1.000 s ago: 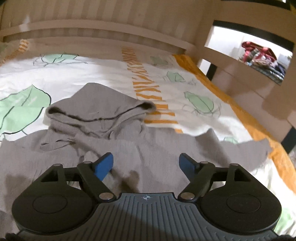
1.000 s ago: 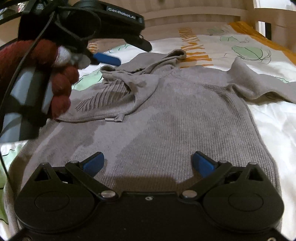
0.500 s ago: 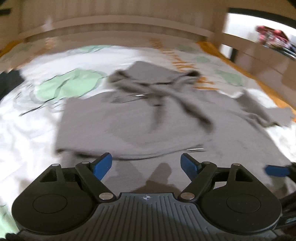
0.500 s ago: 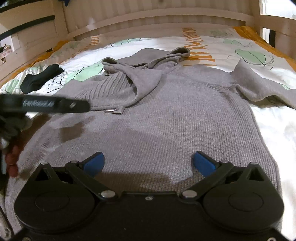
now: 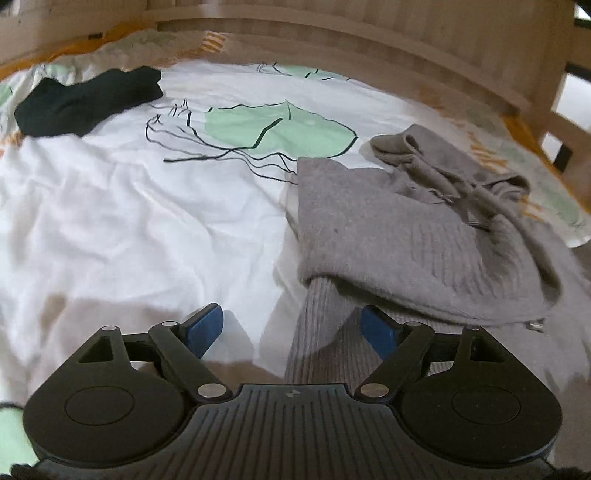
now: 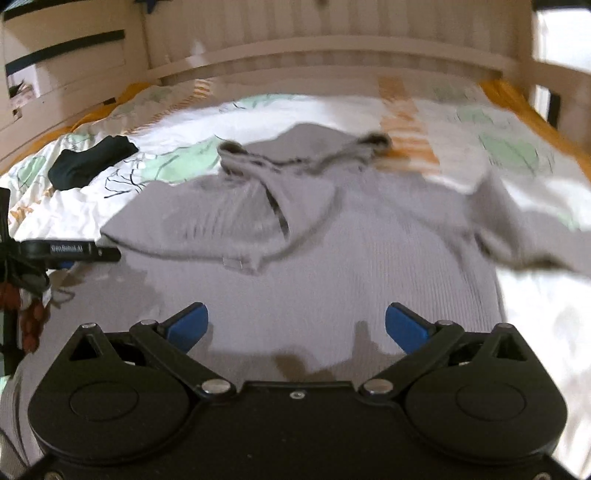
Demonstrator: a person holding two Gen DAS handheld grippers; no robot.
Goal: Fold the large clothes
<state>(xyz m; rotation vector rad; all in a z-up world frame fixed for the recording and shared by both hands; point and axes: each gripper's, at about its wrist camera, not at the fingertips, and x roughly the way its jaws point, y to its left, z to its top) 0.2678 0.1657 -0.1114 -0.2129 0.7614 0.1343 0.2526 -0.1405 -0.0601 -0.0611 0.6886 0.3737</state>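
Now, sweater: the large grey ribbed-knit hooded sweater [image 6: 332, 258] lies spread front-up on the white leaf-printed bed cover [image 5: 129, 221], hood towards the pale wooden slatted headboard [image 6: 332, 33].
Folded sleeve: the left sleeve [image 5: 399, 236] is laid across the chest, its edge ending near the drawstring tip; the right sleeve [image 6: 517, 229] is stretched out to the side, not folded.
What changed: a second ago the left gripper [image 5: 291, 328] looked straight at the hood from above the chest; it has since swung out and down to the sweater's left side seam, where a ribbed strip of the body runs between its blue pads.
Left gripper: jaws apart and widening slightly, holding nothing; the cloth lies under them, not pinched.
Right gripper: the right gripper [image 6: 295, 321] has lifted a little above the lower body of the sweater, jaws wide apart, empty.
Meaning for the task: one sleeve fold looks done; judging by the position, the left side edge is next to be taken and folded inward.
Only in the left view: the side seam and the folded layer's thick edge up close.
Only in the right view: the whole garment, the unfolded right sleeve, and the left gripper itself with the person's hand at the picture's left edge.
Beyond: a crumpled black garment [image 5: 88, 99] lies well apart, towards the far left corner of the bed.
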